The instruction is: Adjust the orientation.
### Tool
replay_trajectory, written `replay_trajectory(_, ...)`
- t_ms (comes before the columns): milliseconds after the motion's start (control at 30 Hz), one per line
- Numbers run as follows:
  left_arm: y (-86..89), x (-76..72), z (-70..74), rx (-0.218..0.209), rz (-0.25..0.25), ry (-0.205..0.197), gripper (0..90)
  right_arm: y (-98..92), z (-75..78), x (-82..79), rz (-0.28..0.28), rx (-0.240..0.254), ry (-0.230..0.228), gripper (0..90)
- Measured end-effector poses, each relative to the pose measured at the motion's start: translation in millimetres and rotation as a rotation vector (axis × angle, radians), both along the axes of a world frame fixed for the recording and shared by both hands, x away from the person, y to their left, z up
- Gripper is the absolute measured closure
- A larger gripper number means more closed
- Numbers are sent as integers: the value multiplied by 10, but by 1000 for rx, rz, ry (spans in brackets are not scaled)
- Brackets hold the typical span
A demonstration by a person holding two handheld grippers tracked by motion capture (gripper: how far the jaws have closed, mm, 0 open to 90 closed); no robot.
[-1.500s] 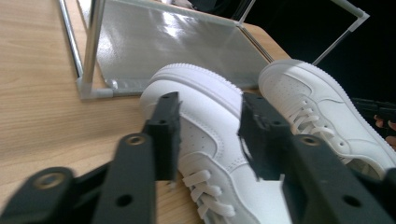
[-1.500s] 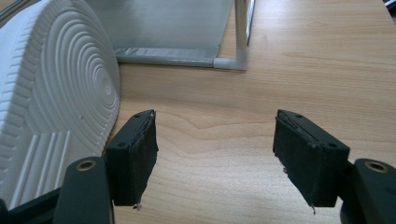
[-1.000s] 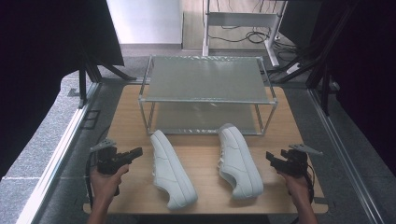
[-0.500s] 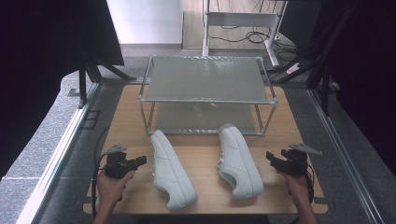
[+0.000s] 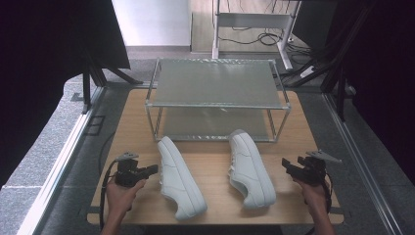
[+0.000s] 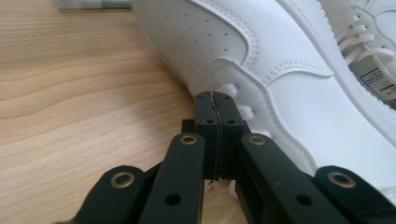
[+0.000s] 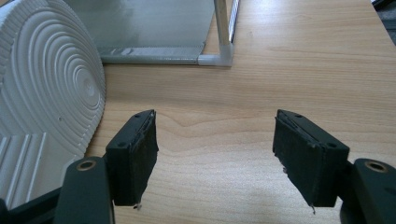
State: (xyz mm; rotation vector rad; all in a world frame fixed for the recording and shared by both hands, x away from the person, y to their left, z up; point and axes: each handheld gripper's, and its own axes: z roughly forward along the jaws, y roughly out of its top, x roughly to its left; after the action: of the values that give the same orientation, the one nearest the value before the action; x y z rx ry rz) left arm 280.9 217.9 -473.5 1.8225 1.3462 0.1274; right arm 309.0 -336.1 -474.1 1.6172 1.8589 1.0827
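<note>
The left gripper [image 5: 152, 169] is sitting at the near-left of the table [image 5: 215, 164], its jaws clenched flat together on nothing and aiming toward three o'clock. In the left gripper view the closed tips [image 6: 215, 100] are lying just at the lace side of the left shoe [image 6: 280, 79]; whether they are touching it I cannot tell. That shoe [image 5: 179, 177] is lying on its side just beside the tips, its long axis running from about eleven o'clock to five o'clock, with one end toward the rack and the other toward the near edge; which end is the toe I cannot tell. So the left hand is the nearer one, and I judge it is needing to open before any grip.

The right gripper [image 5: 288, 166] is waiting at the near-right with jaws spread wide and empty, pointing toward nine o'clock. The right shoe [image 5: 250, 169] is lying apart from it, sole [image 7: 46, 93] facing that gripper, with a similar long axis.

Farther off, at twelve o'clock, the rack [image 5: 215, 100] is standing with both shelves bare.
</note>
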Motion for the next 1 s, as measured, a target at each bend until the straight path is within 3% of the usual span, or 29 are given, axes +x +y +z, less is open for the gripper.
replay_trajectory(100, -56, 17, 28, 4, -7, -6, 900, -14, 2, -2, -5, 5, -2, 308)
replay_trajectory(200, -74, 28, 80, -32, -20, -14, 900, -16, 1, -10, -8, 5, 0, 307)
replay_trajectory(333, -145, 48, 128, 13, -15, -26, 900, -7, -8, -21, -14, 7, 1, 307)
replay_trajectory(467, -172, 75, 152, -3, -24, -32, 900, -11, -11, -23, -17, 6, 2, 307)
replay_trajectory(667, -252, 164, 183, 19, -27, -38, 900, -16, -22, -27, -20, 4, 11, 307)
replay_trajectory(867, -438, 262, 219, 15, -80, -38, 897, -38, -33, -26, -30, 20, 19, 307)
replay_trajectory(1000, -588, 324, 318, 24, -110, -54, 889, -49, -36, -27, -36, 26, 18, 307)
